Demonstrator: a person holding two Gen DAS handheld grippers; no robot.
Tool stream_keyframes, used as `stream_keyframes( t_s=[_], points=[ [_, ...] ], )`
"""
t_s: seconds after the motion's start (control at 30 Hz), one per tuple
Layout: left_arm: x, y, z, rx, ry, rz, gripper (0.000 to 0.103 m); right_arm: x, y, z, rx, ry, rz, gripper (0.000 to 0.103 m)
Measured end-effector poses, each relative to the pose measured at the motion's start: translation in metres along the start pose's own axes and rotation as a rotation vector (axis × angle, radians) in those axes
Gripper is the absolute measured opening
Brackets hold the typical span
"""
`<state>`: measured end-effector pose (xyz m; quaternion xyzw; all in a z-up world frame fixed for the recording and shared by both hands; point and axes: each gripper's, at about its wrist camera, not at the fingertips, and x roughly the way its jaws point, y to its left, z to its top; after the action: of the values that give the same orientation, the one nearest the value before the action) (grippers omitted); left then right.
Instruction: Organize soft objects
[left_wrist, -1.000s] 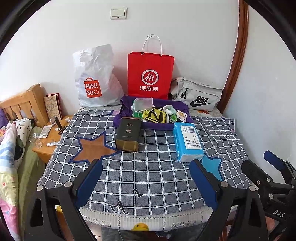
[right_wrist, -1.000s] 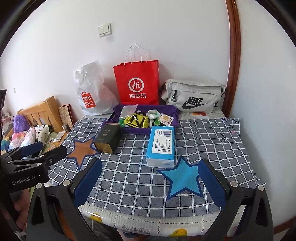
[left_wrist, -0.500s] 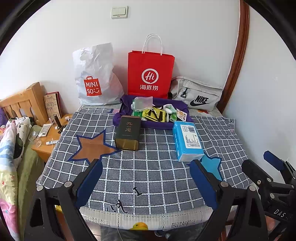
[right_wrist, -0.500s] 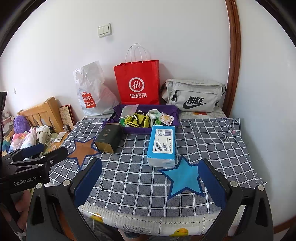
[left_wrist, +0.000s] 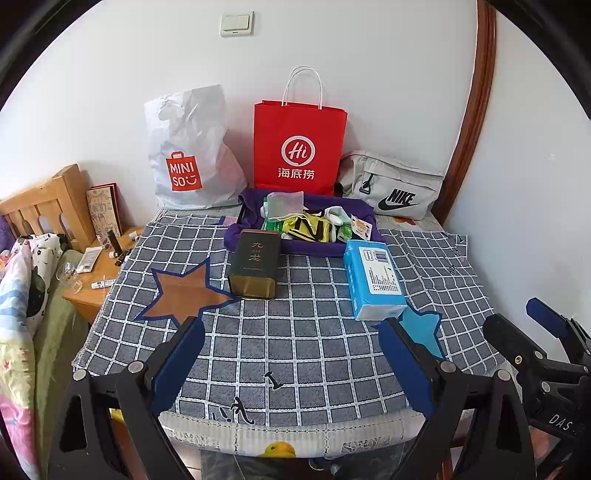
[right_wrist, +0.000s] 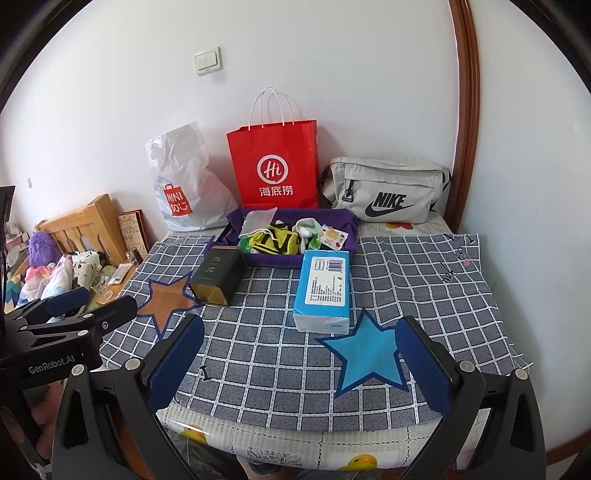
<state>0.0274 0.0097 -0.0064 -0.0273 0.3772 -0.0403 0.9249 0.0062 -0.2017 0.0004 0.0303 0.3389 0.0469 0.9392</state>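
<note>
A purple fabric tray (left_wrist: 255, 206) (right_wrist: 347, 221) at the back of the table holds small soft items, among them a yellow-and-black piece (left_wrist: 308, 229) (right_wrist: 273, 240). A blue tissue pack (left_wrist: 373, 280) (right_wrist: 325, 288) and a dark tea tin (left_wrist: 255, 262) (right_wrist: 218, 275) lie in front of it on the checked cloth. My left gripper (left_wrist: 291, 365) is open and empty over the table's front edge. My right gripper (right_wrist: 299, 362) is open and empty, near the blue star (right_wrist: 365, 354).
A white MINISO bag (left_wrist: 188, 151), a red paper bag (left_wrist: 299, 147) and a grey Nike bag (left_wrist: 391, 188) stand against the back wall. A wooden bedside stand (left_wrist: 92, 273) with small items is at the left. A wall is at the right.
Both grippers have drawn back slightly and stayed open. Nothing on the table has moved.
</note>
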Motion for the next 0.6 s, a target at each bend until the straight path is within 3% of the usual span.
stream_keyframes(
  t_s=[0.6],
  points=[
    [-0.0007, -0.0025, -0.0004, 0.001, -0.002, 0.001, 0.095, -0.0028, 0.0017, 0.0006, 0.005, -0.009, -0.001, 0.102]
  ],
)
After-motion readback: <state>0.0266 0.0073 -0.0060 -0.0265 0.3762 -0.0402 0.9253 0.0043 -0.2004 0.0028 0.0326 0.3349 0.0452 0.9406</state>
